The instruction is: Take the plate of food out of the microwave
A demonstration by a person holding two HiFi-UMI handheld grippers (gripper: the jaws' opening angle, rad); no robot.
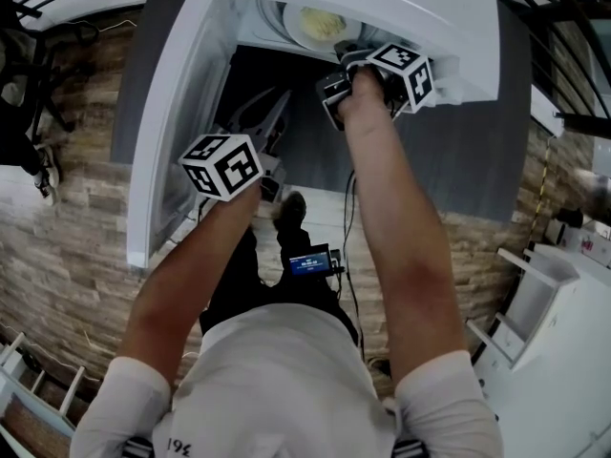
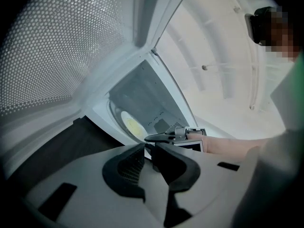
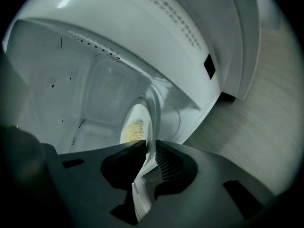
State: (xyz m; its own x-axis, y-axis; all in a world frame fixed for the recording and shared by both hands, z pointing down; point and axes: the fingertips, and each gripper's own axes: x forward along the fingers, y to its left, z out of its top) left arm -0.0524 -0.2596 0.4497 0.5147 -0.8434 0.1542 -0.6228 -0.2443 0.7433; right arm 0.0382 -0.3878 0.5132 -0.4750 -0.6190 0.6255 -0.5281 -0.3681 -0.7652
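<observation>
Brown plank-patterned floor [image 1: 76, 189] around an open white microwave [image 1: 401, 17]. Inside, at upper centre, a round white plate [image 1: 294, 25] of yellow food [image 1: 325, 22], its rim pinched by the right gripper [image 3: 149, 148]. Lower left, beside the white door [image 1: 164, 127], the left gripper [image 2: 148, 148], jaws a slit apart.

You wear a white short-sleeved T-shirt [image 1: 286, 389], dark digits printed at its 7 o'clock edge, and black trousers [image 1: 234, 289]. Your left tool [image 2: 148, 148] and right tool [image 3: 151, 146] have grey bodies and black ribbed pads. Each carries a white cube with black square markers [image 1: 221, 165].
</observation>
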